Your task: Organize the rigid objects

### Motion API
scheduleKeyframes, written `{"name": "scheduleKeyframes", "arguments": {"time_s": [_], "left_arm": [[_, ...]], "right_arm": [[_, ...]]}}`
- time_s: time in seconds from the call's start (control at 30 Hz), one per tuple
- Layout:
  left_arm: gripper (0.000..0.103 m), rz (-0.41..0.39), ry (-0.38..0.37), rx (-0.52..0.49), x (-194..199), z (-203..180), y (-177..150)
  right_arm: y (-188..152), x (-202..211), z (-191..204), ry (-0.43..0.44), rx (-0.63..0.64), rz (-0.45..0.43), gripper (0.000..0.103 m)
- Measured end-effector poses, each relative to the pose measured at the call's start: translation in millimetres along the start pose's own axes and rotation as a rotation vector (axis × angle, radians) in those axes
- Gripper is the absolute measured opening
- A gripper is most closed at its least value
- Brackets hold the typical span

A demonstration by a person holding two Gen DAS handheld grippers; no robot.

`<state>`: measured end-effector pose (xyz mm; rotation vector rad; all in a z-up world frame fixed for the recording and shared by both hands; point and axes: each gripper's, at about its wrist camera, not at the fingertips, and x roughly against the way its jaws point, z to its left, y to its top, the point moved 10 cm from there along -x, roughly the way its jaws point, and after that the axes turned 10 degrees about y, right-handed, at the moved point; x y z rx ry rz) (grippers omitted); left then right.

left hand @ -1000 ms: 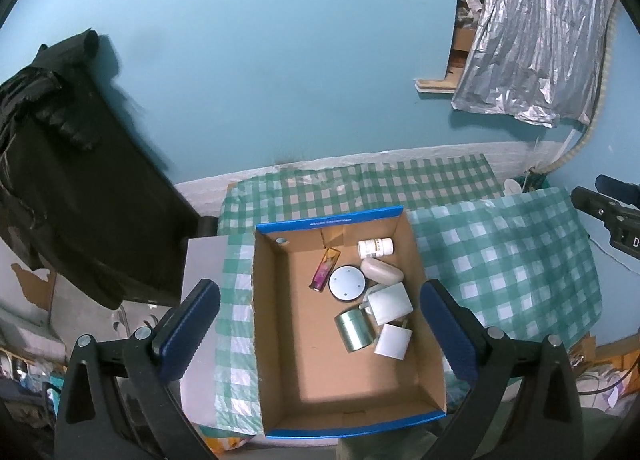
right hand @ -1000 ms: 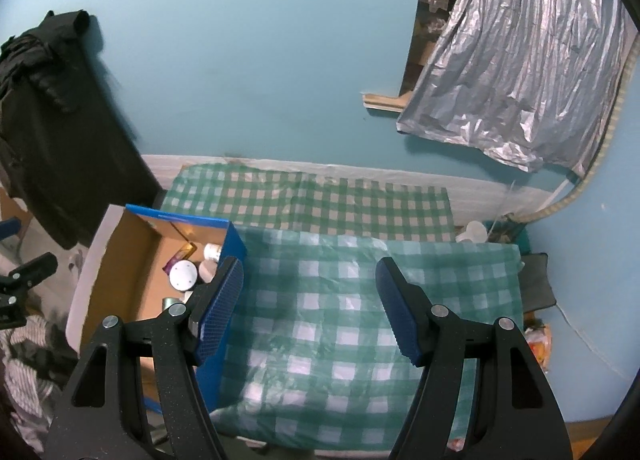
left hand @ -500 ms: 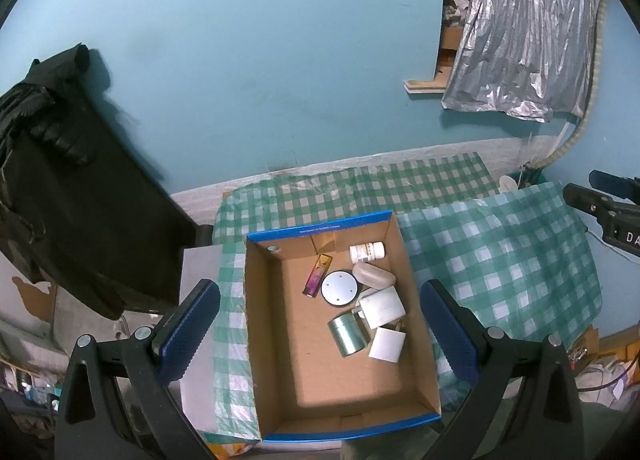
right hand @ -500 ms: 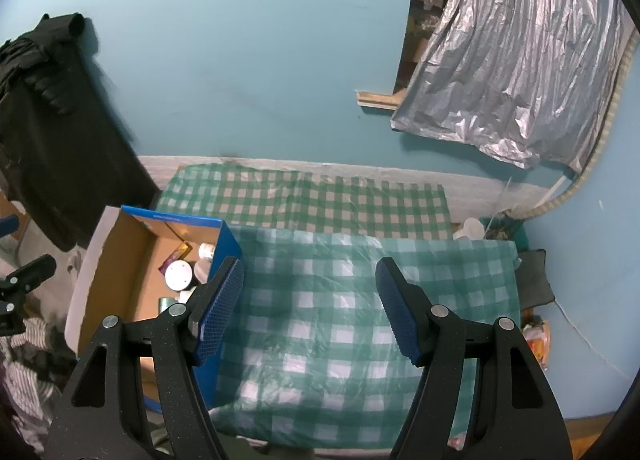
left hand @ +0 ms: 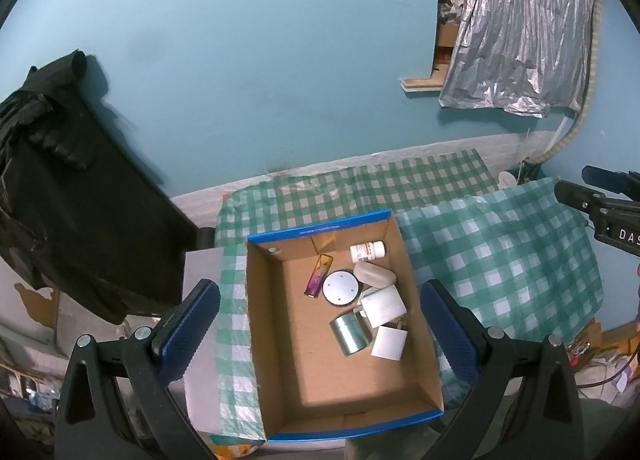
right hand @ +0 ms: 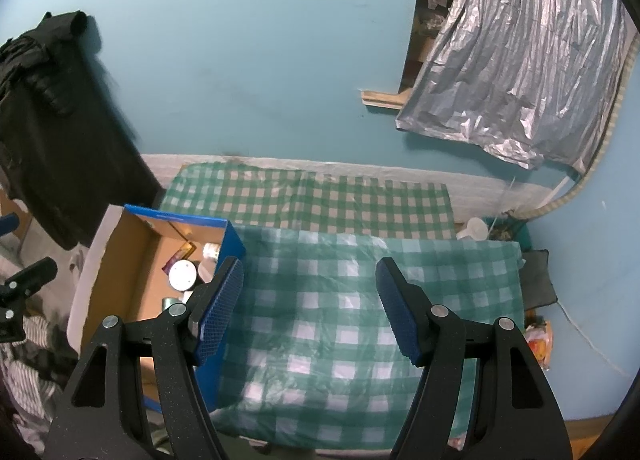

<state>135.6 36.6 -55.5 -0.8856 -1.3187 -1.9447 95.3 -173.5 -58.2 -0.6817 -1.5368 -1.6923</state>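
A cardboard box (left hand: 344, 344) with blue rims is seen from above on a green-checked cloth (left hand: 500, 256), set at the cloth's left part. Its contents are bunched toward the far right of the floor: a white bottle (left hand: 367, 251) lying on its side by the far wall, a purple-yellow lighter (left hand: 318, 275), a round white disc (left hand: 340, 287), a beige oval piece (left hand: 375, 274) touching the disc, two white blocks (left hand: 383, 305) (left hand: 389, 342) and a metal tin (left hand: 350, 333) tipped over beside them. The near half of the box floor is bare.

The left gripper (left hand: 320, 332) is held high above the box, jaws wide apart, nothing between them — one finger over the box's left wall, the other just outside its right wall.

The right gripper (right hand: 310, 306) is held above the open cloth (right hand: 360, 300) to the right of the box (right hand: 132, 260), jaws apart and unloaded; its left finger overlaps the box's blue right wall in view, hiding part of the contents.

A black garment (left hand: 72, 196) hangs on the teal wall at left; crinkled silver foil (right hand: 520, 72) hangs at upper right. Clutter is noted past the cloth's right edge.
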Motion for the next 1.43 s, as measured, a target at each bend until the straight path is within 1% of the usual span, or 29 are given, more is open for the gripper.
{"name": "scheduleKeyframes", "arguments": {"time_s": [0.97,1.27,1.43], "left_arm": [[0.101,0.009,0.003,-0.003,-2,1,-3],[0.101,0.003,0.01,-0.007,-3,2,-4],[0.101,0.013,0.01,-0.009,-5,1,-4]], "right_arm": [[2,-5,3,0.004,-0.002,0.007,0.068],[2,-13,4,0.015,-0.002,0.012,0.068],[1,-13,3,0.018,-0.001,0.012,0.068]]}}
